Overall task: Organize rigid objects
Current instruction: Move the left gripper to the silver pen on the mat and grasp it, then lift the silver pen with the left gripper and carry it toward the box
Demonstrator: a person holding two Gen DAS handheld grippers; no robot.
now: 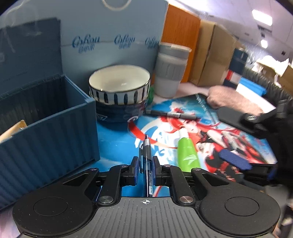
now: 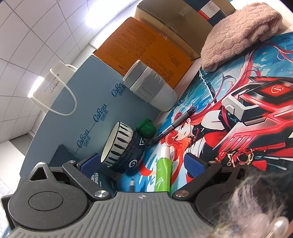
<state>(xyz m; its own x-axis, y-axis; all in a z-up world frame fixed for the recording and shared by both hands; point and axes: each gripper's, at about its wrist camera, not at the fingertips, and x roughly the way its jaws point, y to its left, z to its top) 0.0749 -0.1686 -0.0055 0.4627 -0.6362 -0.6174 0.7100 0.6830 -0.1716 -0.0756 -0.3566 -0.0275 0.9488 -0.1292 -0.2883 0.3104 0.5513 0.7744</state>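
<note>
This looks like an office or store room. White ceiling tiles (image 2: 27, 31) with bright lamps (image 1: 261, 16) hang above, and cardboard boxes (image 1: 214, 55) and paper bags (image 2: 87, 102) crowd the desk.

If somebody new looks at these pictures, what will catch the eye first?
Probably the bright blue and red anime desk mat covering the table. On it lies a lime-green tube, beside the left gripper, which is shut on a blue-grey pen. Behind stand stacked striped ceramic bowls.
</note>
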